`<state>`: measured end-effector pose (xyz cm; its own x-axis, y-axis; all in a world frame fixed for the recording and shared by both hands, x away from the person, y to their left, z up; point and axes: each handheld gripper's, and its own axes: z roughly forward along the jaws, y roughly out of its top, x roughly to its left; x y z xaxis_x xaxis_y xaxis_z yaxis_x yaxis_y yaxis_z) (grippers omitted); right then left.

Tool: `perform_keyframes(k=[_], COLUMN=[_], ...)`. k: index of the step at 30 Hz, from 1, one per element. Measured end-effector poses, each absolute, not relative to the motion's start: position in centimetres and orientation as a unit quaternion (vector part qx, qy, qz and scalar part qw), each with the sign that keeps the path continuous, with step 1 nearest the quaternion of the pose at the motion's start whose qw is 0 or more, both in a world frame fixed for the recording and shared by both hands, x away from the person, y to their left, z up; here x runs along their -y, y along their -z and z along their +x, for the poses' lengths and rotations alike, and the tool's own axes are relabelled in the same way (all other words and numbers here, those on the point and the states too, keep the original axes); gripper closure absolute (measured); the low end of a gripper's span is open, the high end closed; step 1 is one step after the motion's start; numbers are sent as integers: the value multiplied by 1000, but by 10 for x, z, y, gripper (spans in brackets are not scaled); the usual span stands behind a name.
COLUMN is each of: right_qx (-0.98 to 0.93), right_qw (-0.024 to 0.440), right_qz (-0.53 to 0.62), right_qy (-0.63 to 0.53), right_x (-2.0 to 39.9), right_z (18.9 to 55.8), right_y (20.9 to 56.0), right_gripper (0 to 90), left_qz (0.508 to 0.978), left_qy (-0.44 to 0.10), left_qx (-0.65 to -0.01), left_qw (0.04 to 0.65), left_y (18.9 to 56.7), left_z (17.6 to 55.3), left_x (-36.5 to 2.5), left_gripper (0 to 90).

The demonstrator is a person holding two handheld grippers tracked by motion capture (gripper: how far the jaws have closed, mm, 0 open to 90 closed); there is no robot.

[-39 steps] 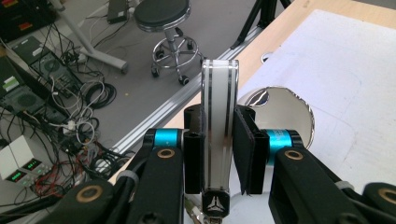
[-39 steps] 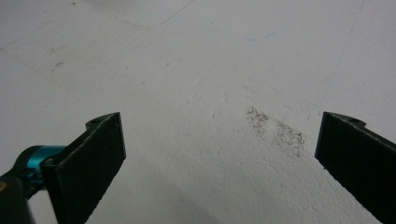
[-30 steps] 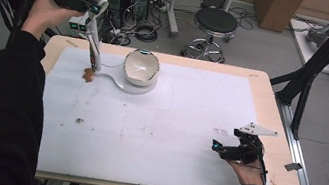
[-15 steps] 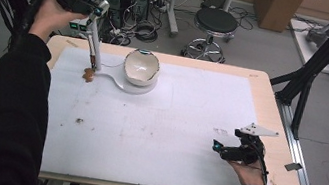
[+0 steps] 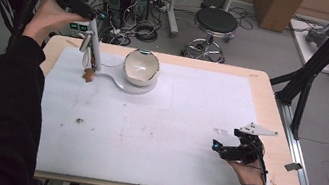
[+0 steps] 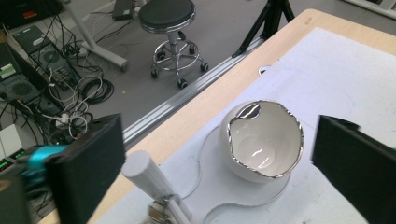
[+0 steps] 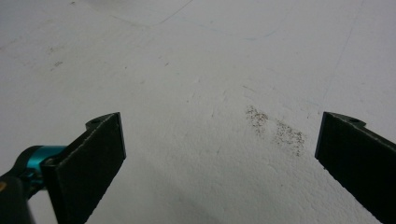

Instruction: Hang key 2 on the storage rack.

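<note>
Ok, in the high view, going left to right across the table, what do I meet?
Left gripper holding nothing over the white upright tool, brown crumb pile, white bowl, then right gripper resting at the table's right edge.

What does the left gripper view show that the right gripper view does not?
Left gripper view: a white bowl with a silver edge, a white handle, a stool and cables. Right gripper view: dark specks on the white mat. Both: that mat and open black jaws; the left tool has just been opening, with the handle between its jaws, not gripped.
</note>
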<state>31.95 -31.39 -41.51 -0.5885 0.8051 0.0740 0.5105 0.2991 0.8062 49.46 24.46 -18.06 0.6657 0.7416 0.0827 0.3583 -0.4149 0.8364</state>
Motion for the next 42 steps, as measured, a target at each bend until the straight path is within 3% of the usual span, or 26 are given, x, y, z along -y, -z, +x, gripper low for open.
perform_keyframes(k=[15,42], right_qx=[-787,-785], right_qw=[176,175], right_qz=[417,419], right_qy=[-420,-420], right_x=[312,313], right_z=[321,321], right_y=[415,415], right_gripper=[7,7], left_qz=[786,790], left_qy=[-228,-228], left_qx=[-374,-373], left_qw=[437,430], left_y=[214,270], left_z=[459,422], left_x=[-284,-269], left_gripper=[17,17])
